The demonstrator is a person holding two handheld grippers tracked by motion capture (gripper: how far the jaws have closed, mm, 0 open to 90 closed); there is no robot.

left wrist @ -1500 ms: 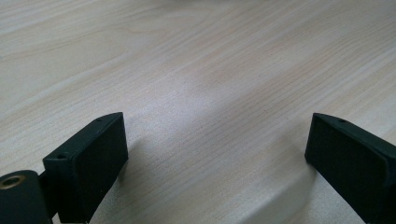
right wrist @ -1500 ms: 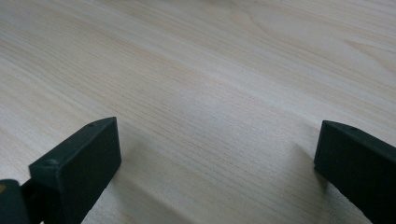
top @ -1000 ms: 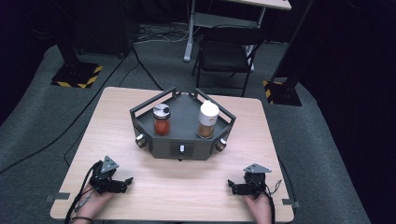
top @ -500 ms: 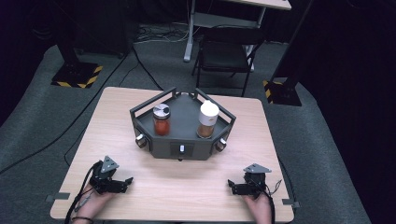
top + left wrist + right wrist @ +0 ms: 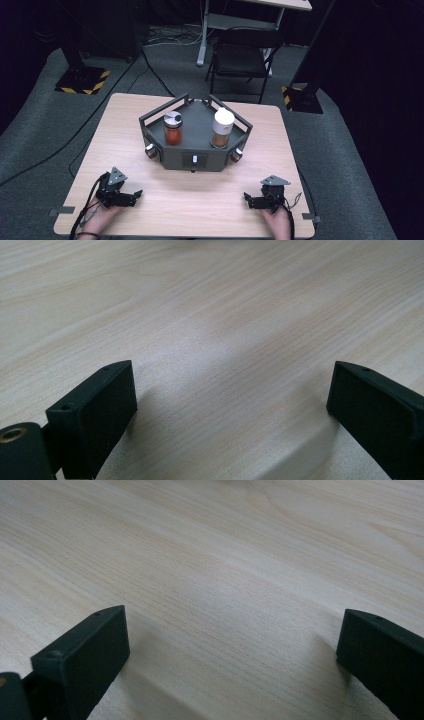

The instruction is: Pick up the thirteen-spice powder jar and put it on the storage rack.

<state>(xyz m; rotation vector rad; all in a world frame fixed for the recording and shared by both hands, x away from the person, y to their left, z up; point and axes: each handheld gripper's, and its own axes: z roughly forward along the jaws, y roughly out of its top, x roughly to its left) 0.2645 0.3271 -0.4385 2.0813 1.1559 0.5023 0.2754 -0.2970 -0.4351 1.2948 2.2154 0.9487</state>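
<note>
In the high view, a light wooden bench [image 5: 200, 200] carries a dark grey angular tray [image 5: 197, 132] with a railed rim and knobs on its front faces, set toward the far middle of the benchtop. Two jars stand upright inside the tray: a spice jar [image 5: 173, 128] with a silver lid and red-orange contents on the left, and a taller jar [image 5: 222, 128] with a white lid and brownish contents on the right, apart from each other. Near the front edge the left tool [image 5: 131, 196] rests low over the bench at the left corner, held by a hand [image 5: 97, 215] coming in from below, its jaws pointing inward toward the middle. The right tool [image 5: 249, 200] sits at the opposite front corner in the other hand [image 5: 277, 222], also pointing inward. Both tools are well apart from the tray and from each other, with bare wood between them. In the left gripper view, the left tool [image 5: 232, 405] has its two black jaws spread wide with nothing but wood grain between them, close above the bench [image 5: 225, 315]. In the right gripper view, the right tool [image 5: 232, 650] likewise stands with its jaws spread wide and nothing held, the bench [image 5: 225, 555] surface lying just beneath.
</note>
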